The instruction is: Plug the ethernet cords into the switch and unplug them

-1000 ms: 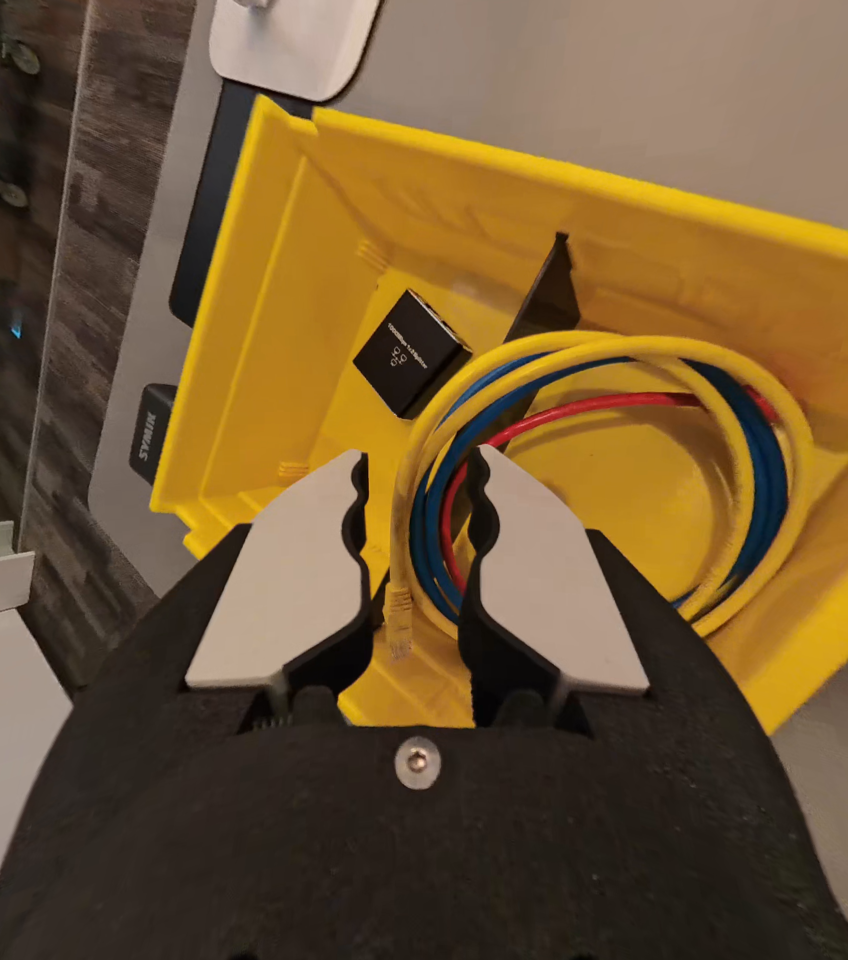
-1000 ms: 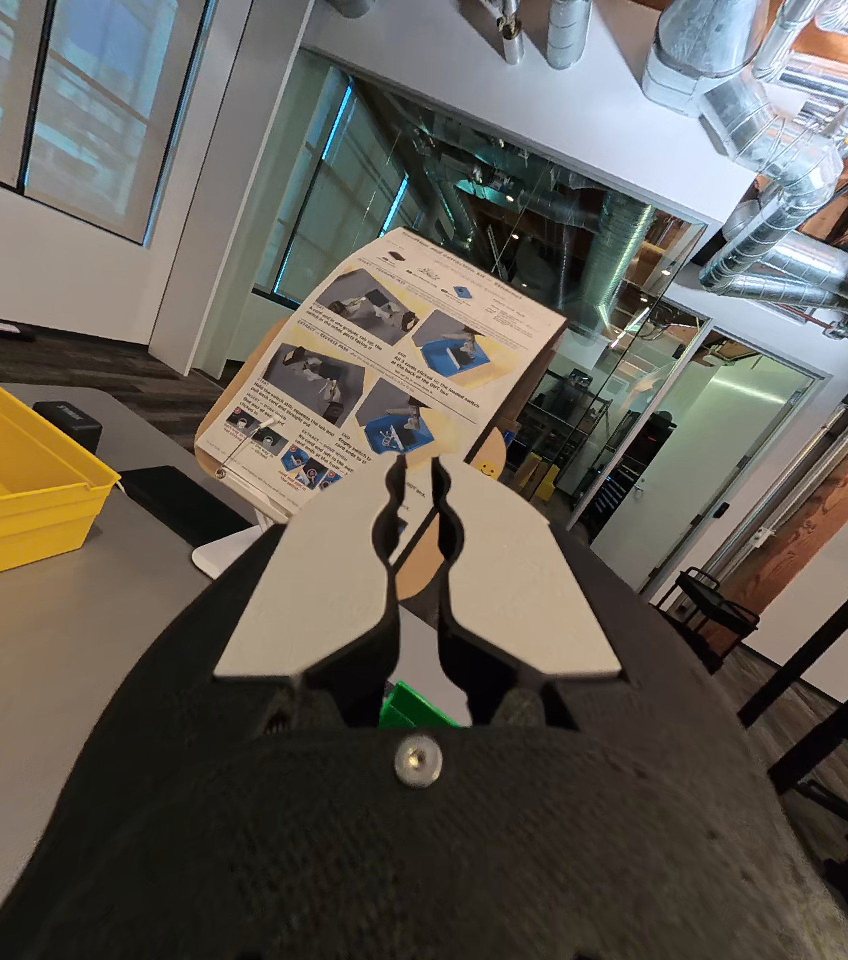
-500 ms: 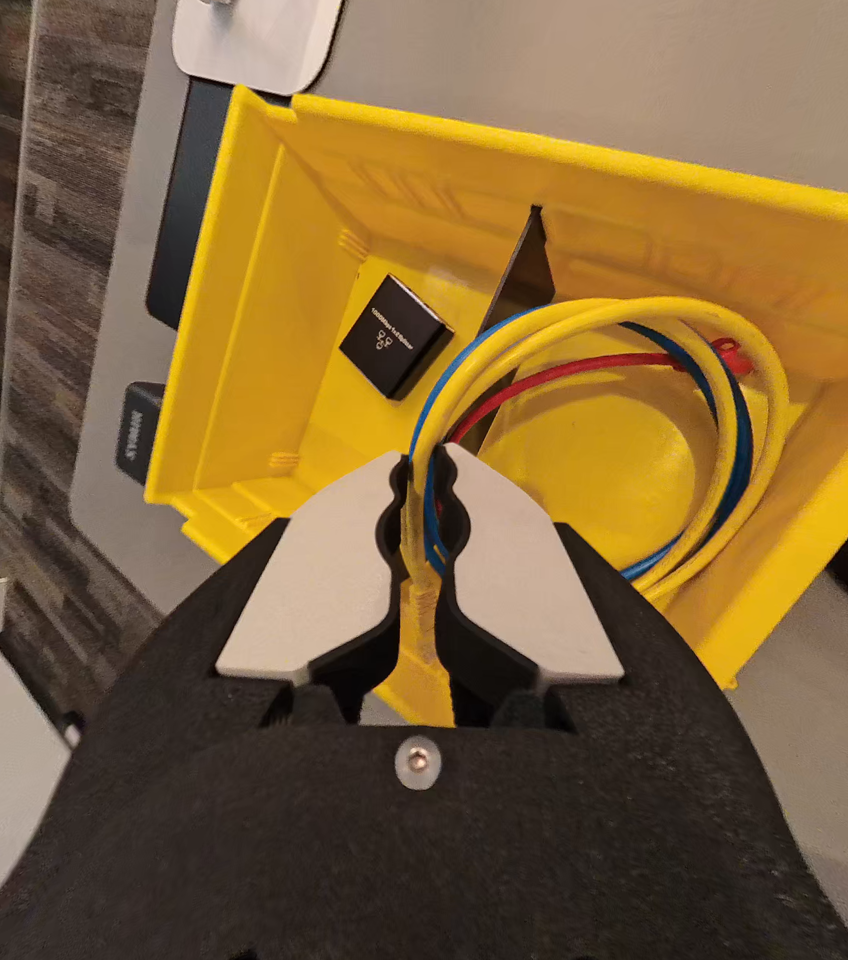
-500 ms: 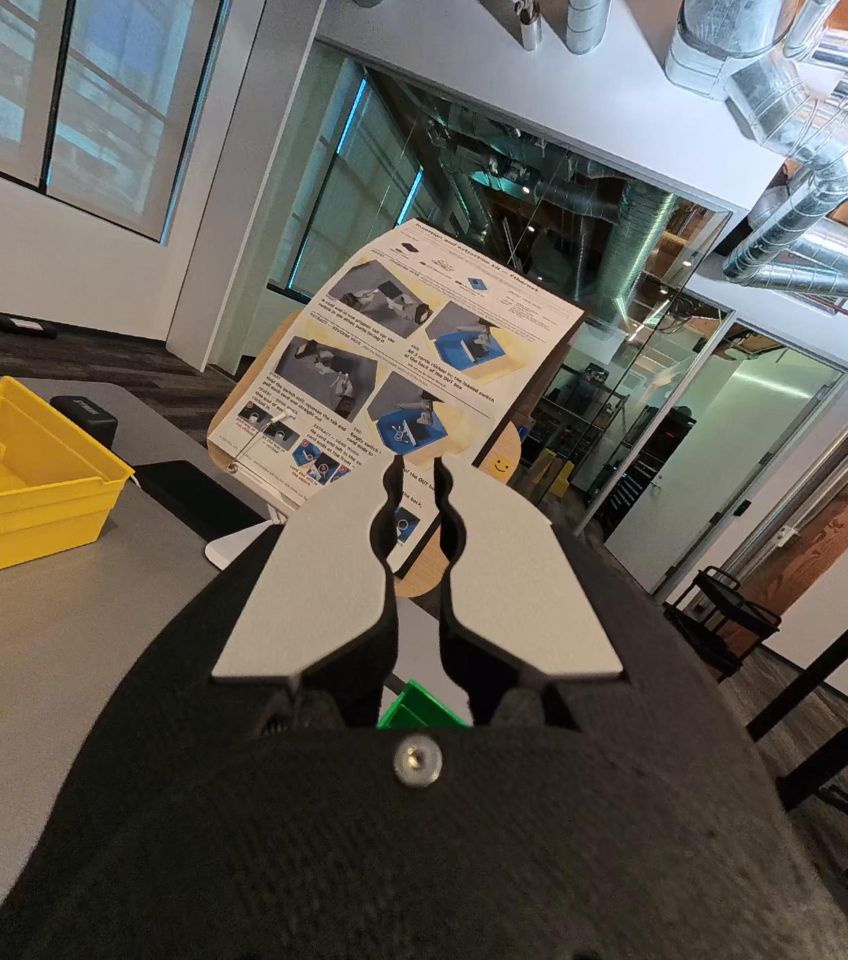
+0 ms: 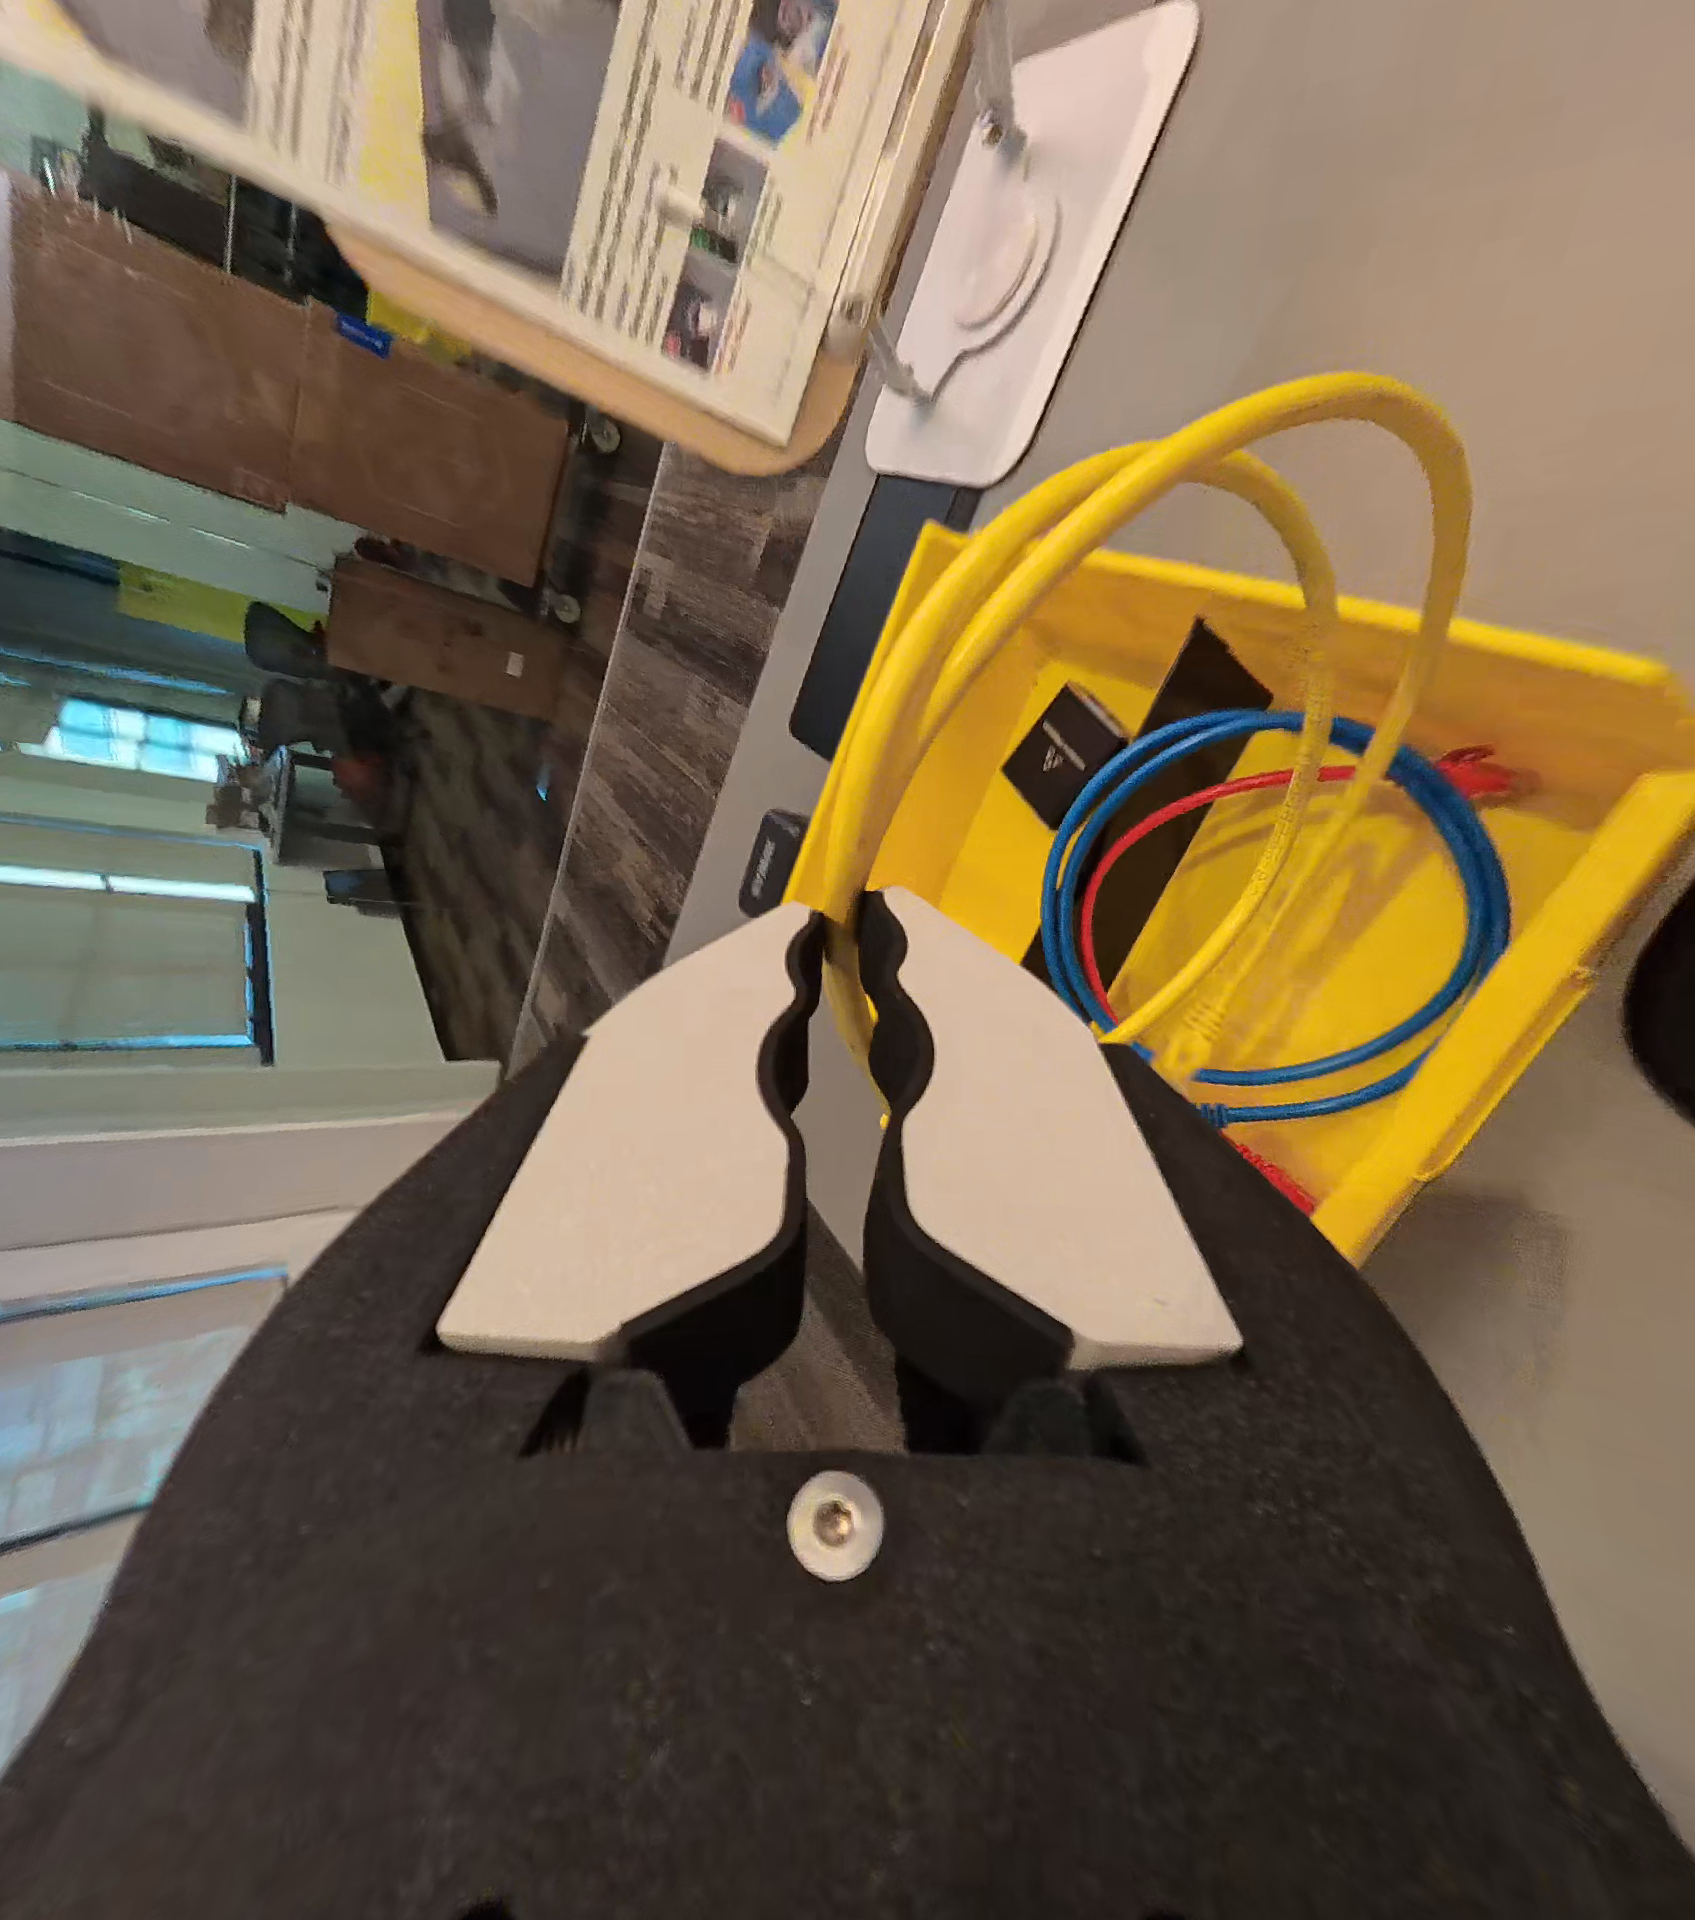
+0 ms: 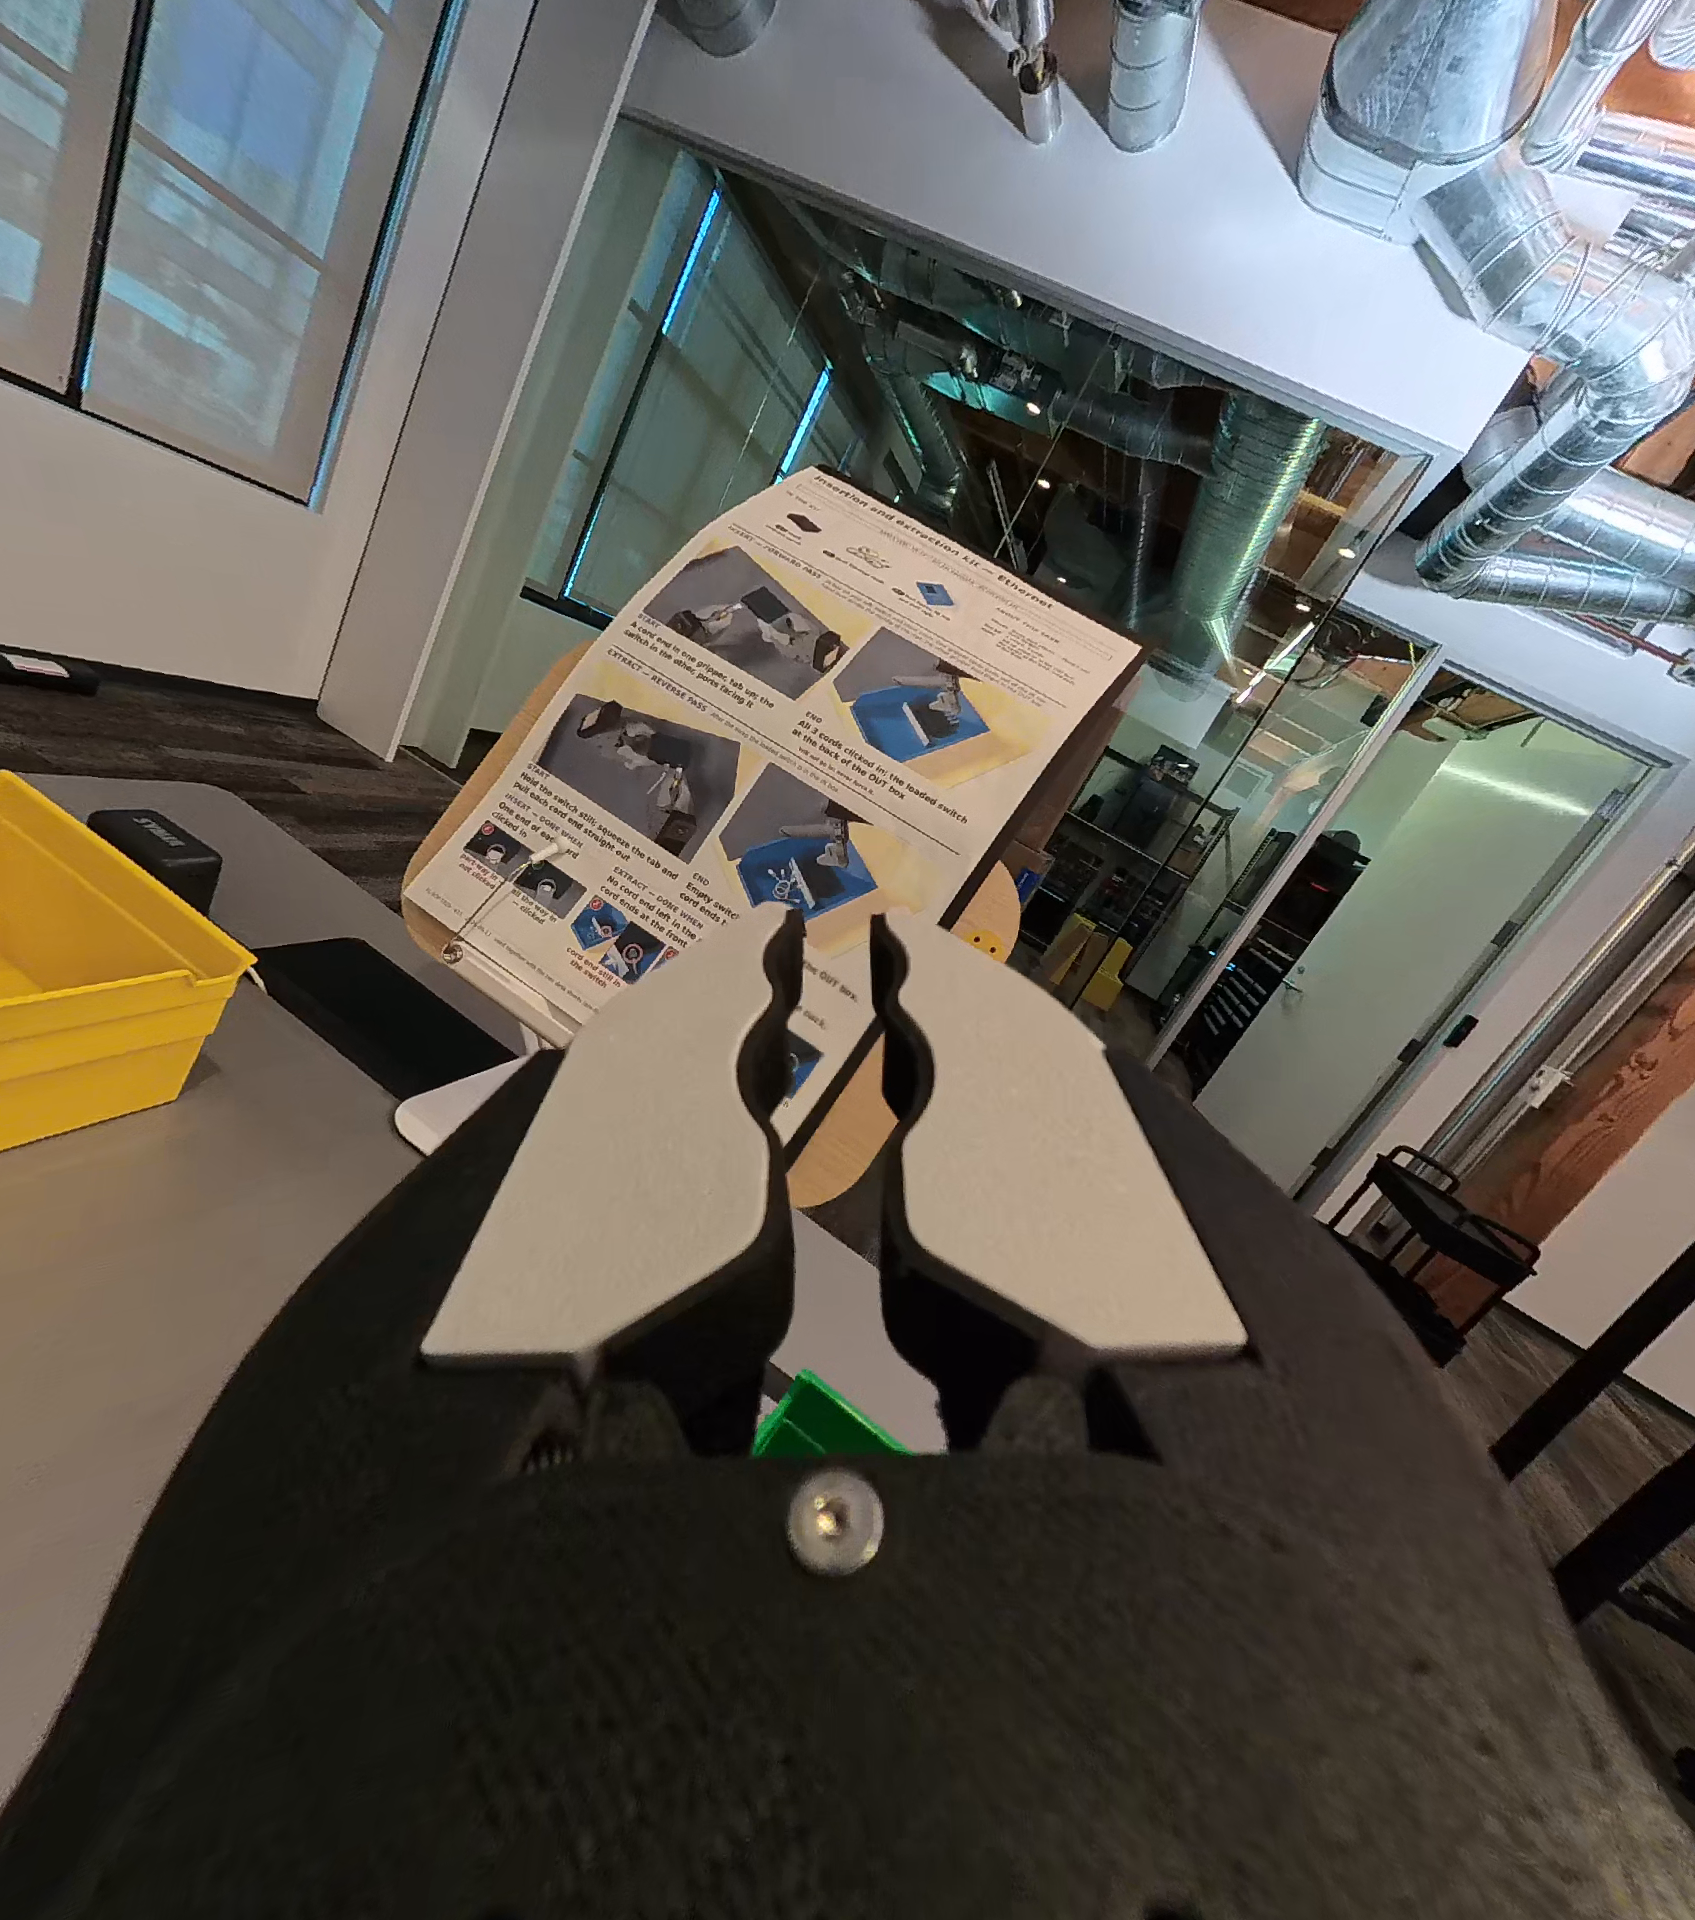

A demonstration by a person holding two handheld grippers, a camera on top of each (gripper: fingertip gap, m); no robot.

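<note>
My left gripper (image 5: 845,914) was pinching the yellow cord (image 5: 1113,488), lifted above the yellow bin (image 5: 1549,997); switch (image 5: 1061,753) near its far wall. Right gripper (image 6: 830,935), slightly parted, held nothing. Fetching step, I judged; next, the switch.

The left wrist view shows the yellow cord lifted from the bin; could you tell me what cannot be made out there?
- Yellow cord: its gripped end is hidden between the left gripper fingers.
- Switch: too small in the yellow bin to show its ports.
- Red cord: partly behind the blue cord and the gripper body.
- Dark shape at the right edge: cut off.
</note>
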